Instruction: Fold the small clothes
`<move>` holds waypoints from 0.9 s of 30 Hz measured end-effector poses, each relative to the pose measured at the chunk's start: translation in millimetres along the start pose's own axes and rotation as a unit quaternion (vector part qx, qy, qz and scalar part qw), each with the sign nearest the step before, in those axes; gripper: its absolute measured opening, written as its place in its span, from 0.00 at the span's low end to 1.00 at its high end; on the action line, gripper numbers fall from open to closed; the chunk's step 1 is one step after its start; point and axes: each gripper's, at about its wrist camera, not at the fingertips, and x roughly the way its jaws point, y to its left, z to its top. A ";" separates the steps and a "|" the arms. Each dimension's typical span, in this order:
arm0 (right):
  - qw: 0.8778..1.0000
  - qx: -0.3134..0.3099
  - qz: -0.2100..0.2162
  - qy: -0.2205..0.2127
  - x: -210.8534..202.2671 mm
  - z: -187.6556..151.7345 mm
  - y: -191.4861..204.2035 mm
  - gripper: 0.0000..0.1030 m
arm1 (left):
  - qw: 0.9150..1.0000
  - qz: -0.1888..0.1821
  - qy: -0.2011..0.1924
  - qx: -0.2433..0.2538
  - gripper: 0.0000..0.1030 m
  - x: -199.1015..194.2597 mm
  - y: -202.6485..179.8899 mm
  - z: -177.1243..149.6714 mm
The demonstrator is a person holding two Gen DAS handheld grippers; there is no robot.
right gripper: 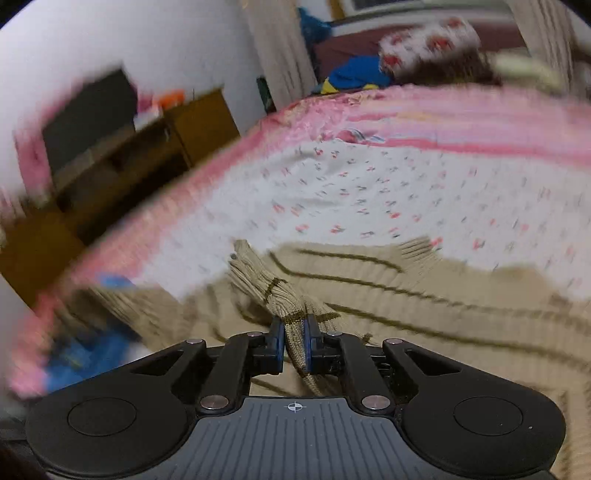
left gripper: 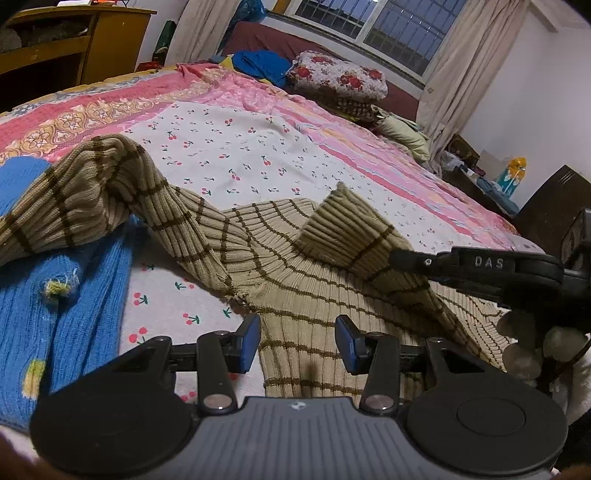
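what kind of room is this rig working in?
Most likely a home bedroom: a wide bed under a pink cherry-print bedspread, a red-flowered pillow at its far end, and cream curtains beside a barred window.

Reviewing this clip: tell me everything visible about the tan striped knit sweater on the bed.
The tan ribbed-knit sweater with thin dark brown stripes lies rumpled on the cherry-print bedsheet. One sleeve drapes left over a blue knit garment; the other sleeve's cuff stands lifted, pinched in the right tongs. The left tongs hover open over its lower body, pads apart and not pressing. A frayed spot shows at the left armpit seam.
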 end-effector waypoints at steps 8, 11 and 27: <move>0.990 -0.116 0.040 0.075 -5.6 -28.5 28.6 0.24 | 1.000 -0.002 0.000 0.004 0.48 1.1 -1.4 -0.7; 0.992 -0.108 0.027 0.064 -15.0 -29.8 24.1 0.30 | 1.000 0.000 0.000 0.007 0.48 2.0 -1.0 -1.2; 0.990 -0.125 -0.061 0.017 -27.5 -55.8 27.4 0.30 | 0.990 0.068 -0.086 -0.091 0.48 -71.9 47.4 5.2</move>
